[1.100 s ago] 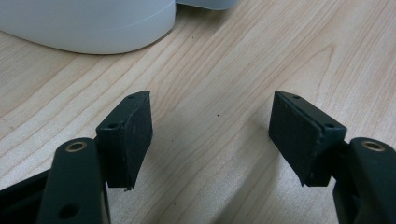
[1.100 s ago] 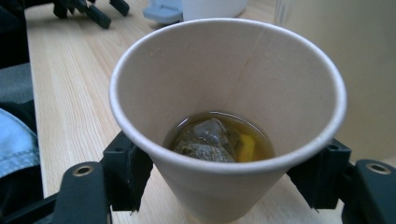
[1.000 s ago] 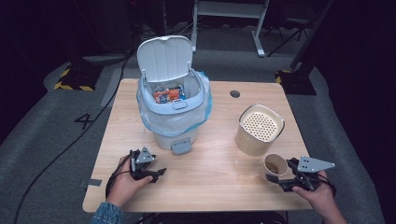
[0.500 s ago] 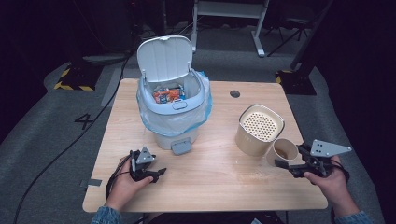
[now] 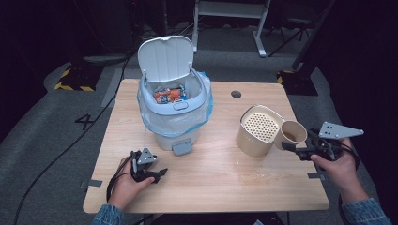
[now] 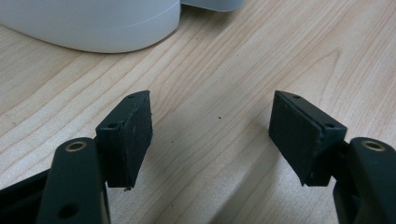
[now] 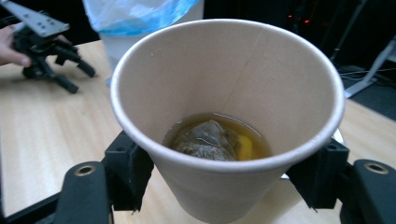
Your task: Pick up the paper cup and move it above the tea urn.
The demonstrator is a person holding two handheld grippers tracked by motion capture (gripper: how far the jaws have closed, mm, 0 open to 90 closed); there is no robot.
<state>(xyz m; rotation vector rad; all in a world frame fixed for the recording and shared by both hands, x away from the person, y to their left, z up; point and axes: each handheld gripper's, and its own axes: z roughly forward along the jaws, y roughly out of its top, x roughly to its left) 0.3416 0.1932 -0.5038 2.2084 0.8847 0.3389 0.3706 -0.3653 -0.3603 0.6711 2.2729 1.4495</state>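
Right tool (image 7: pixel 224 179) of mine clamps the paper cup (image 7: pixel 227 107) low on its thin, crushable wall, raised beside the strainer (image 5: pixel 256 130), tea sloshing inside; left tool (image 6: pixel 219 140) rests wide on the desk (image 5: pixel 216 187)

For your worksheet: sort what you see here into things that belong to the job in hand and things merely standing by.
In the job: paper cup with tea bag, clamped in right gripper; strainer canister.
Standing by: lidded bin, left gripper, table.

Matt paper cup (image 7: pixel 224 93); grained wooden table (image 5: pixel 225 183); smooth plastic bin (image 5: pixel 171 117).
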